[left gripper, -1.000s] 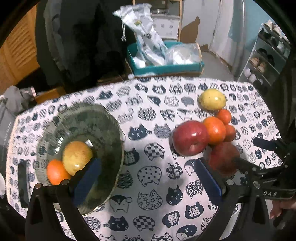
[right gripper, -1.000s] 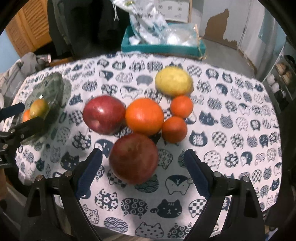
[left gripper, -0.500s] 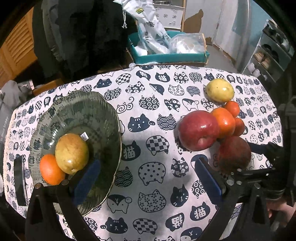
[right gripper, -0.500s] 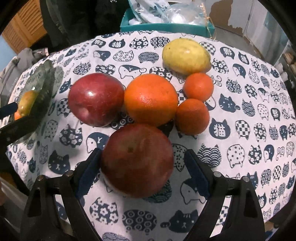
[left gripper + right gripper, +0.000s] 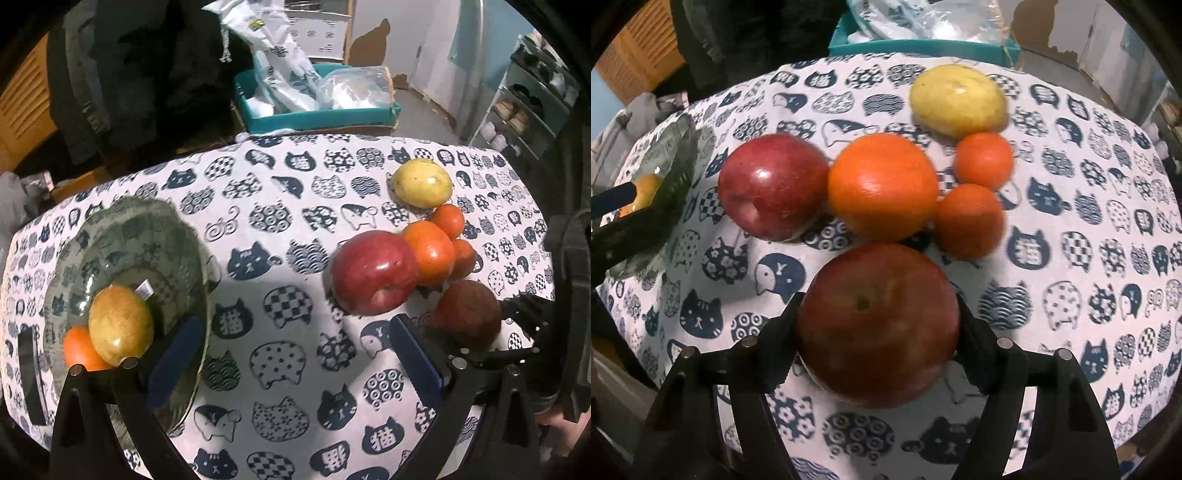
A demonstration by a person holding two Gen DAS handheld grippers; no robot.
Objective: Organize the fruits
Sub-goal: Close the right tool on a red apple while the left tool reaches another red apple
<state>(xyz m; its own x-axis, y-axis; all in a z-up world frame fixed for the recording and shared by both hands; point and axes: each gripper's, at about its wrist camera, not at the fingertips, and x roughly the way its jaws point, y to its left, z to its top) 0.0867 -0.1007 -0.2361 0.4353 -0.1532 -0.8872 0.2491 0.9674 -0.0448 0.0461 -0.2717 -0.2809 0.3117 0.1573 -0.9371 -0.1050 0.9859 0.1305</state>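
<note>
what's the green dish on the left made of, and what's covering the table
The dish looks like translucent green glass, glossy; the cat print shows through its scalloped wall. It might be clear plastic. The table cover looks like matte woven cotton, printed with navy cat heads.

My right gripper (image 5: 877,332) sits low in the frame, jaws clamped on something. My left gripper (image 5: 291,354) hangs wide apart, lower centre.

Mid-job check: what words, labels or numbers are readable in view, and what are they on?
"猫": on several cat faces of the tablecloth.
"Y": on one tablecloth face.
Sticker inside the bowl: too small to read.
Print on the white bag: blurred, unreadable.
</note>
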